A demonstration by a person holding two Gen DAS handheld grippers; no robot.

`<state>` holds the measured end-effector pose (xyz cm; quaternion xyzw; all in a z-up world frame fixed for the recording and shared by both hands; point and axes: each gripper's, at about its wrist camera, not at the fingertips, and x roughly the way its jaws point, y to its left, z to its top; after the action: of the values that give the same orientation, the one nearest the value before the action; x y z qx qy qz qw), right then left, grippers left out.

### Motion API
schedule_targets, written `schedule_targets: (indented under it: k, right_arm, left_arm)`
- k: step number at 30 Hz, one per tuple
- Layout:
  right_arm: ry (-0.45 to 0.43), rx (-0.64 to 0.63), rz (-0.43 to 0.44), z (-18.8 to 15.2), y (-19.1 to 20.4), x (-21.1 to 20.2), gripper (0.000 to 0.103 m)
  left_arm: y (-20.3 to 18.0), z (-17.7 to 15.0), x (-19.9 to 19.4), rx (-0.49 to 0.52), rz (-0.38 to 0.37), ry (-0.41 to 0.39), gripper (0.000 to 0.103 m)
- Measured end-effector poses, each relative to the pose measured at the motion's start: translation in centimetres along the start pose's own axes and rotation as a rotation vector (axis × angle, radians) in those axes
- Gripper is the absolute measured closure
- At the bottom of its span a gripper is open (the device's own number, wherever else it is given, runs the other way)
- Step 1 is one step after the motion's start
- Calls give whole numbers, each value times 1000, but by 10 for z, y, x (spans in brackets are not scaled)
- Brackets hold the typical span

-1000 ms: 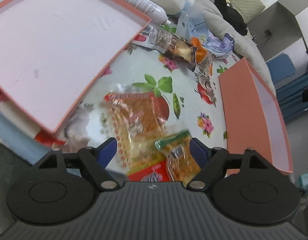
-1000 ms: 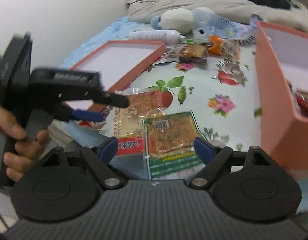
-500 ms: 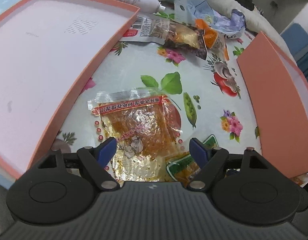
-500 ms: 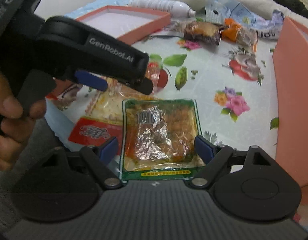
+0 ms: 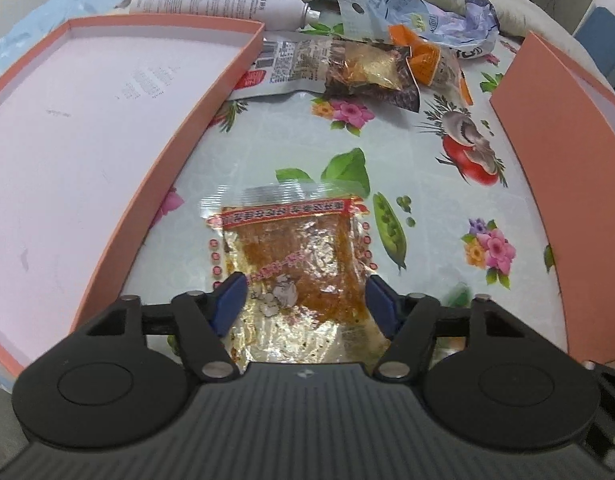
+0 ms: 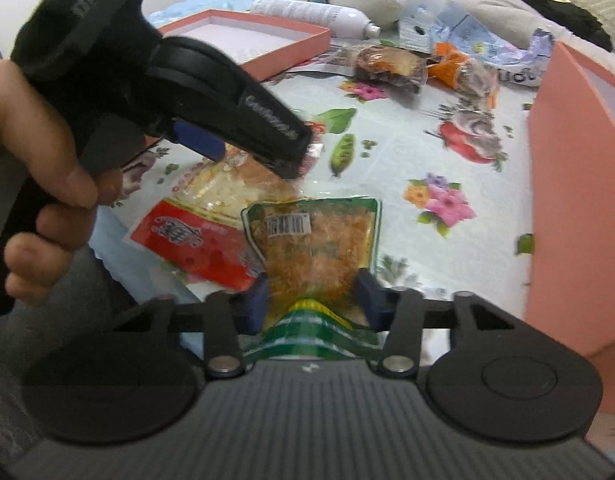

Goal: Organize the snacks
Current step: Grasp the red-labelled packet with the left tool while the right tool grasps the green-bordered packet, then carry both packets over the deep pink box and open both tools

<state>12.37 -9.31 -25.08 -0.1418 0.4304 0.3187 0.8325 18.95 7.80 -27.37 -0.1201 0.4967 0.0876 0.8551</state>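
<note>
The right gripper (image 6: 313, 300) was closing, its blue pads already pressing into both sides of the green-edged snack packet (image 6: 315, 248), which bulged and creased between them. That packet showed a white barcode label near its far end; its other print was too blurred to read.

The left gripper (image 5: 303, 300) was also closing, at a medium spread, with the red-banded snack packet (image 5: 295, 256) lying flat between the pads. Whether the pads touched its clear plastic edges could not be told. A red strip of characters ran across the packet's far end, too small to read.

In the right wrist view the person's left hand (image 6: 39, 184) gripped the left tool's handle, whose side carried white lettering starting "Cen", the rest smeared.

Both packets lay on the floral tablecloth (image 5: 427, 208) near its front edge, between a shallow pink box lid (image 5: 87, 128) on the left and a taller pink box (image 5: 555, 168) on the right. Farther off lay a dark snack bag (image 5: 347, 68) with a barcode and dense fine print, an orange wrapper (image 5: 419, 56), and a white spray bottle (image 5: 227, 4) on its side, its text illegible.
</note>
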Motion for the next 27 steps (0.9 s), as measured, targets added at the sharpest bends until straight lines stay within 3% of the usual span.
schedule_targets:
  k: [4, 10, 12, 14, 27]
  right_arm:
    - [4, 44, -21, -5, -14, -9, 64]
    - [-6, 101, -27, -6, -27, -15, 65]
    - [-12, 118, -27, -3, -29, -17, 65]
    - [-25, 133, -31, 0, -29, -22, 65]
    - [-199, 231, -78, 12, -20, -107, 66]
  left_arm:
    - [-4, 1, 1, 39, 24, -15, 42]
    - [-10, 4, 3, 67, 19, -30, 64]
    - [-11, 5, -2, 86, -7, -25, 76]
    - [-8, 5, -12, 59, -62, -21, 77]
    - [-12, -17, -115, 20, -191, -114, 77]
